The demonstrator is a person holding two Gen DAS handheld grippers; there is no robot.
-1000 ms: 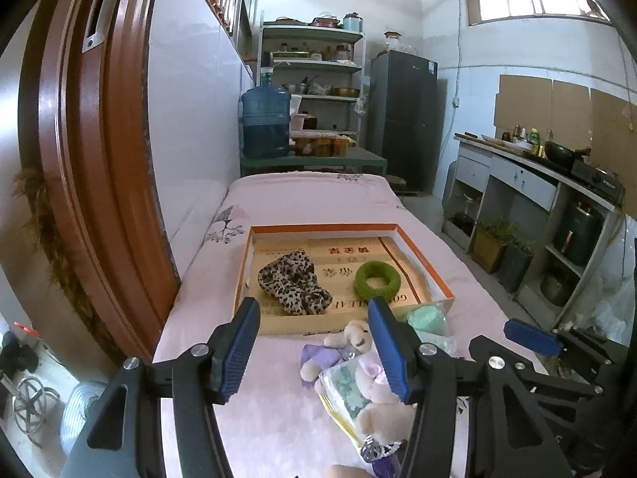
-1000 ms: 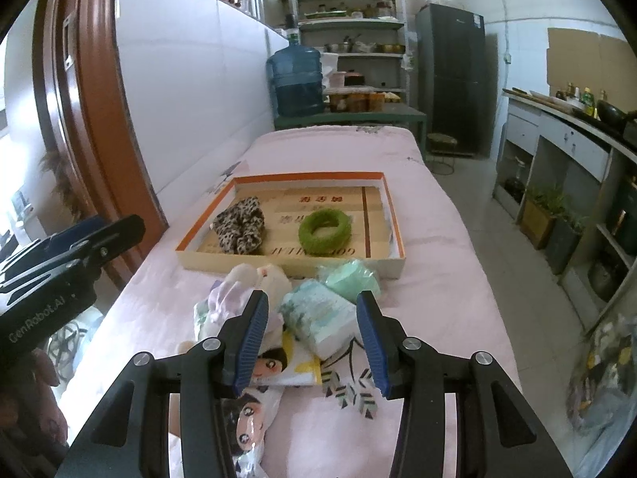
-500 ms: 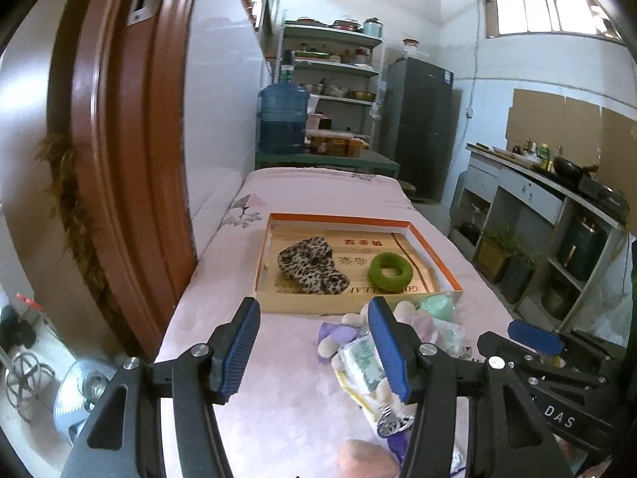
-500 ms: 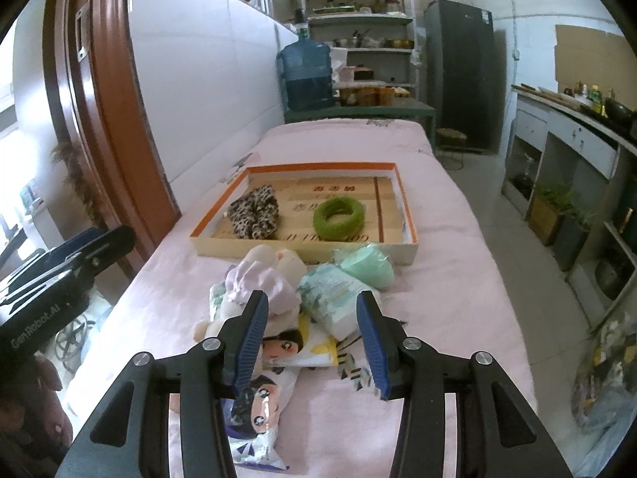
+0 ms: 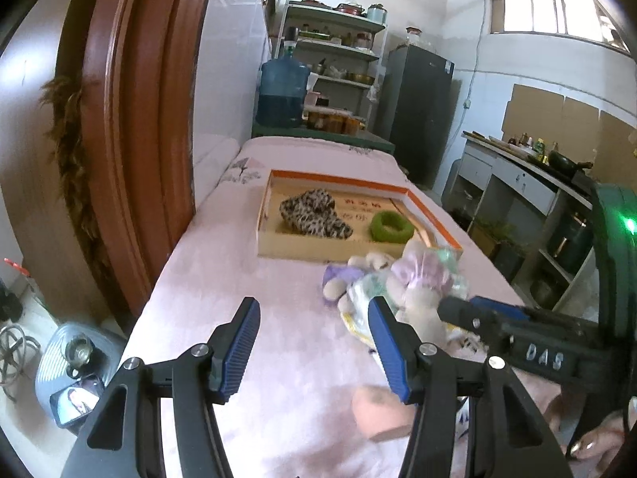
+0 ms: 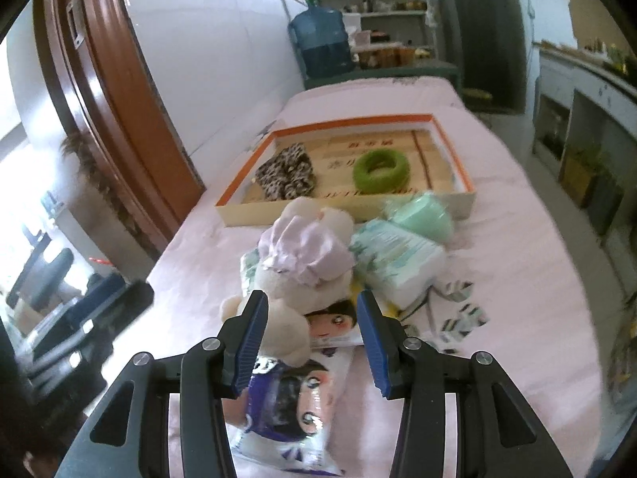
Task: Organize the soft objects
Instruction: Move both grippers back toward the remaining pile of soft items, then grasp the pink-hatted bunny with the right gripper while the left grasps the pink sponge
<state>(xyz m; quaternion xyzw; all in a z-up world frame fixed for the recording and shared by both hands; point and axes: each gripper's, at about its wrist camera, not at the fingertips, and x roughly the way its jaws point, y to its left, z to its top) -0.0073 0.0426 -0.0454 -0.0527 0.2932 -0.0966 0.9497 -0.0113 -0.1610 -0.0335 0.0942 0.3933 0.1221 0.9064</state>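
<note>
An orange-rimmed cardboard tray (image 6: 358, 122) lies on the pink bed and holds a leopard-print scrunchie (image 6: 286, 175) and a green ring scrunchie (image 6: 381, 169). In front of it is a pile: a cream plush toy (image 6: 302, 255) in a lilac bonnet, a tissue pack (image 6: 398, 259), a mint-green bundle (image 6: 426, 219) and a cartoon-face packet (image 6: 294, 398). My right gripper (image 6: 311, 302) is open, low over the pile, with the toy's leg between its jaws near the left pad. My left gripper (image 5: 312, 306) is open over bare sheet, left of the plush toy (image 5: 418, 279).
A brown door frame (image 5: 131, 139) stands along the bed's left side, with a fan (image 5: 75, 354) on the floor below it. A water jug (image 5: 282, 95), shelves and a dark fridge (image 5: 418, 111) stand beyond the bed. A counter (image 5: 517, 171) runs along the right. A blurred pinkish lump (image 5: 378, 410) lies near the left gripper.
Both grippers have come down. The left one slid left, so the pile now sits to the right of its jaws. The right one closed in on the pile, with the toy's leg now between its jaws.
</note>
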